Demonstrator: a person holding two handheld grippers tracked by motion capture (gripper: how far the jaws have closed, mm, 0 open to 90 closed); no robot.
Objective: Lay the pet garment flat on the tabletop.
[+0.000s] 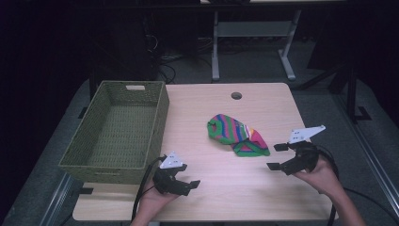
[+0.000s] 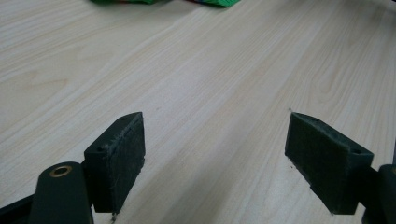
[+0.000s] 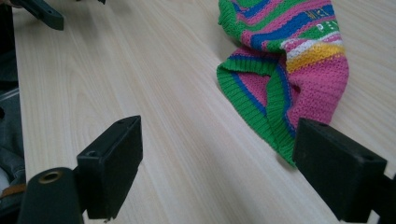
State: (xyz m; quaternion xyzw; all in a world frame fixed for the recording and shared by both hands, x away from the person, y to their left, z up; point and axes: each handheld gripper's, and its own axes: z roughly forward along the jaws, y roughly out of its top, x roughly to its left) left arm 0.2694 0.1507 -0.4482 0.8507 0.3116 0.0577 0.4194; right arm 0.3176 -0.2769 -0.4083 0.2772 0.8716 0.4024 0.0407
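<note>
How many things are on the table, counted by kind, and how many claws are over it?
Striped knitted sock: 1
Green woven basket: 1
Claws, left claw and right claw, both open and holding nothing: 2
Total: 4

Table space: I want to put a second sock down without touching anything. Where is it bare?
Bare wood lies between the striped sock and the green basket, along the far edge around the round hole, and between the open left tongs and right tongs. It is crowded by the sock's cuff.
</note>
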